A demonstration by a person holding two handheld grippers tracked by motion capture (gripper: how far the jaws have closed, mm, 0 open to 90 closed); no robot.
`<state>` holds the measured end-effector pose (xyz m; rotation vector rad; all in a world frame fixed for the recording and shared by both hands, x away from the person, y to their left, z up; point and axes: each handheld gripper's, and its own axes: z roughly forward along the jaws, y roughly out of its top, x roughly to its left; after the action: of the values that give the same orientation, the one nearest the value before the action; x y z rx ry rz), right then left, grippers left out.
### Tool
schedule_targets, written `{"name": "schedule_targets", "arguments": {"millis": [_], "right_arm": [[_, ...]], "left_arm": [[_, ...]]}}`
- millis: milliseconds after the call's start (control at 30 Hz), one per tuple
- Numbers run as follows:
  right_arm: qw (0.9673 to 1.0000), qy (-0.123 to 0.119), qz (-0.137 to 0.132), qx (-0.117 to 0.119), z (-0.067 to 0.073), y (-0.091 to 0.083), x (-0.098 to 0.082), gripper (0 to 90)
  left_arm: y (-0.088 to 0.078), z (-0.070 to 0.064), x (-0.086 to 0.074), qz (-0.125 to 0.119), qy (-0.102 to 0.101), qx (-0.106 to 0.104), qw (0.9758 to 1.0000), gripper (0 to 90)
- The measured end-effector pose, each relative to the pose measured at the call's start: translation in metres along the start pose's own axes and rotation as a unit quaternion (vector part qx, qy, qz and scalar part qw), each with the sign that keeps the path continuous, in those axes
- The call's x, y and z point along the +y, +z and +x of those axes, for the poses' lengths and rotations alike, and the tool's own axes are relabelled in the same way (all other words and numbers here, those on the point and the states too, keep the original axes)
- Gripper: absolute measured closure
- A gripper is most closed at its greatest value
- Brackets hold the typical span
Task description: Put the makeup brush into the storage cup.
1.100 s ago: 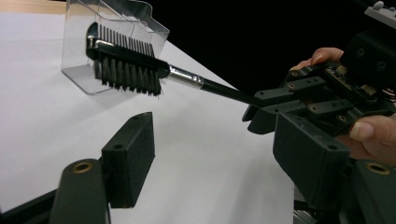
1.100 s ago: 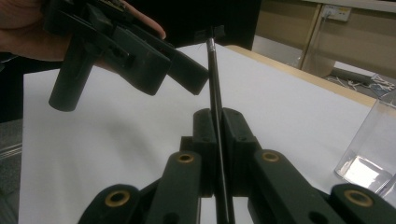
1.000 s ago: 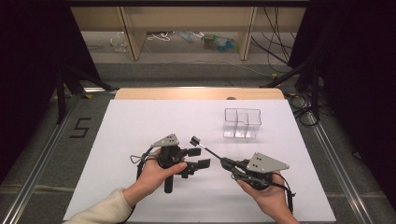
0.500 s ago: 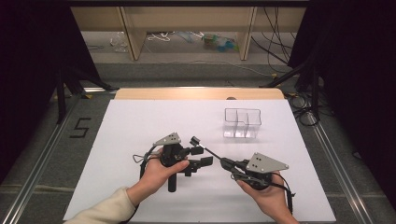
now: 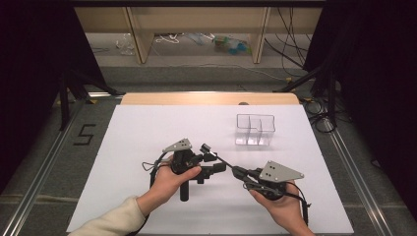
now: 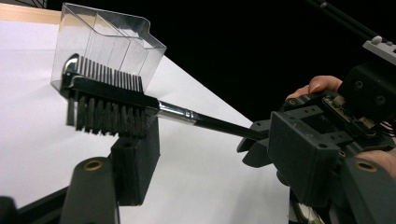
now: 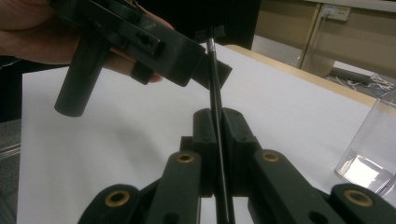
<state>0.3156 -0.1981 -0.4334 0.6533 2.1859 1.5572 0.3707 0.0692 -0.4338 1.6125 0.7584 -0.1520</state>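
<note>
clear divided organizer [image 5: 254,130]: compartments bare. brush [image 6: 109,105]: handle clenched in right gripper [image 5: 239,172]; left gripper [image 5: 209,163] jaws closing, not gripping.

Table [image 5: 147,128]: white top, set square to the high view.
Far edge [image 5: 206,98]: bare wood strip along the back, a small dark spot at its right part.
Box [image 5: 254,130]: clear plastic, split into compartments, upright on the white top, right of centre toward the back.
Box contents: none visible through the clear walls.
Box again [image 6: 105,44]: standing on the white top near its edge, dark beyond.
Box corner [image 7: 373,149]: at the right of the right gripper view, resting flat on the top.
Near part: white, plain, running to the front edge.
</note>
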Motion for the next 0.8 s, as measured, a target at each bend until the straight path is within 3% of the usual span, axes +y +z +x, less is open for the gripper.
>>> {"name": "schedule_targets", "arguments": {"millis": [333, 600, 800], "right_arm": [[1.0000, -0.001, -0.007, 0.004, 0.0005, 0.0023, -0.0012, 85.3], [1.0000, -0.009, 0.003, -0.002, 0.0014, 0.0027, -0.0016, 85.2], [0.9999, -0.011, 0.009, -0.002, 0.0022, 0.0026, -0.0016, 85.2]], "left_arm": [[0.0031, -0.0017, 0.0013, -0.007, 0.002, -0.007, 0.9999, 43.6], [0.0029, -0.0013, 0.0025, -0.022, -0.014, -0.019, 0.9995, 51.4], [0.0017, -0.0015, 0.0034, -0.026, -0.008, -0.022, 0.9994, 60.3]]}}
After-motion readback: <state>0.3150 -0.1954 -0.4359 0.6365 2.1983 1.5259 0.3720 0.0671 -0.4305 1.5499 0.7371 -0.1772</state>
